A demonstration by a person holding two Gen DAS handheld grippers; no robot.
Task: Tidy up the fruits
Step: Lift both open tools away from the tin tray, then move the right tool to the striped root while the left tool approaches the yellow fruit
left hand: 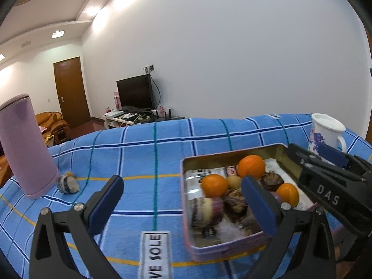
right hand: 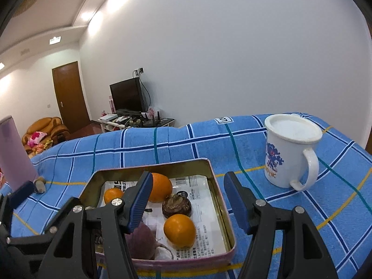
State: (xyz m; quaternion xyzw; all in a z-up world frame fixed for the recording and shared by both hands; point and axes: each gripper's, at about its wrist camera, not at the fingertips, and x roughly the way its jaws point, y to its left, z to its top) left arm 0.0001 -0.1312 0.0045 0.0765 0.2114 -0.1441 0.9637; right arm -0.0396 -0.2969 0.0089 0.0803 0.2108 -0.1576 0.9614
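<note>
Over tin holding 3 oranges: left tongs wide, right tongs wide, both empty.

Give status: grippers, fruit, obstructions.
Left hand-held gripper open, empty. Right hand-held gripper open over tin. Three oranges in tin. One item by pink cylinder.

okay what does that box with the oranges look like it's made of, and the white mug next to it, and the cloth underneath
Box: likely thin metal tin; brassy, slightly shiny inner walls, rolled rim, pink painted outside.
White mug: probably glazed ceramic or enamel, hard to tell which; smooth glossy white with a blue print.
Cloth: woven fabric, towel-like; matte blue plaid with soft folds.
</note>
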